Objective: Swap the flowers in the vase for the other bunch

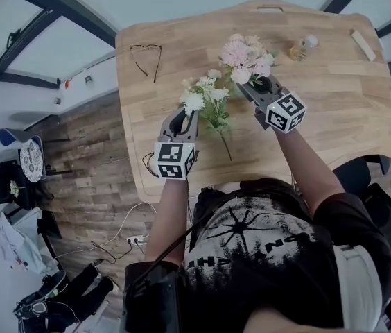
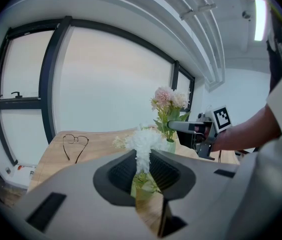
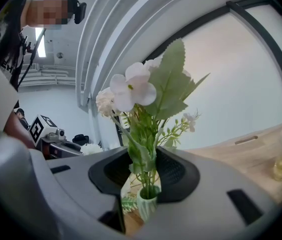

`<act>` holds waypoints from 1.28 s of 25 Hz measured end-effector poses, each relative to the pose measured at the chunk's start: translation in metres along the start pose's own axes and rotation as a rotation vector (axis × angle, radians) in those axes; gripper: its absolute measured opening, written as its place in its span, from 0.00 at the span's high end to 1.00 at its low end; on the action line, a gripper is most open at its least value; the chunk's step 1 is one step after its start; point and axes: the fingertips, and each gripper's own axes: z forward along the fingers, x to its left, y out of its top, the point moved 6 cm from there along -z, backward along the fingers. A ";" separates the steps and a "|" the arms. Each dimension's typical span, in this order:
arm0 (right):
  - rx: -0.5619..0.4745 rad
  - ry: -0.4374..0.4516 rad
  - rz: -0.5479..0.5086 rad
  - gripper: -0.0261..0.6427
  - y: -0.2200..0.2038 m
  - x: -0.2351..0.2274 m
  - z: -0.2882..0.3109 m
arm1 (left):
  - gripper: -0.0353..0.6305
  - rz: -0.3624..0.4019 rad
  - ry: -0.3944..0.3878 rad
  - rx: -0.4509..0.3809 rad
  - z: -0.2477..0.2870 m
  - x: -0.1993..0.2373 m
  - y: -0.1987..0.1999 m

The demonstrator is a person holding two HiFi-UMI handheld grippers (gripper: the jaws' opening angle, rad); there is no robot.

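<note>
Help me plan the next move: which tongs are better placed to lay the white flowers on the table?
Left, probably: the left tongs grip the white flower bunch over the wooden table, while the right tongs stand open around the stems of the pink flower bunch in the green vase.

Pink bunch (image 1: pixel 245 57): pale pink and cream heads, green leaves, upright, stems down in vase (image 3: pixel 148 203). Vase small, pale green, upright, far middle of tabletop (image 1: pixel 334 109); hidden under the blooms in head view. Stems run between parted jaws of right gripper (image 1: pixel 259 86) just above vase mouth, not pinched. White bunch (image 1: pixel 206 96): fluffy white heads, green foliage, left of vase and nearer. Tilted, heads far-left, long stem trailing near-right. Clamped in left gripper (image 1: pixel 184 115) just below the heads.
</note>
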 end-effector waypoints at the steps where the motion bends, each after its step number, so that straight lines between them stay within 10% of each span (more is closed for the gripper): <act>1: 0.002 -0.001 0.000 0.79 0.000 -0.001 0.000 | 0.82 0.000 0.000 -0.002 0.000 0.000 0.000; 32: 0.078 -0.117 0.053 0.63 -0.010 -0.001 -0.031 | 0.82 -0.012 -0.060 -0.063 -0.006 -0.004 0.012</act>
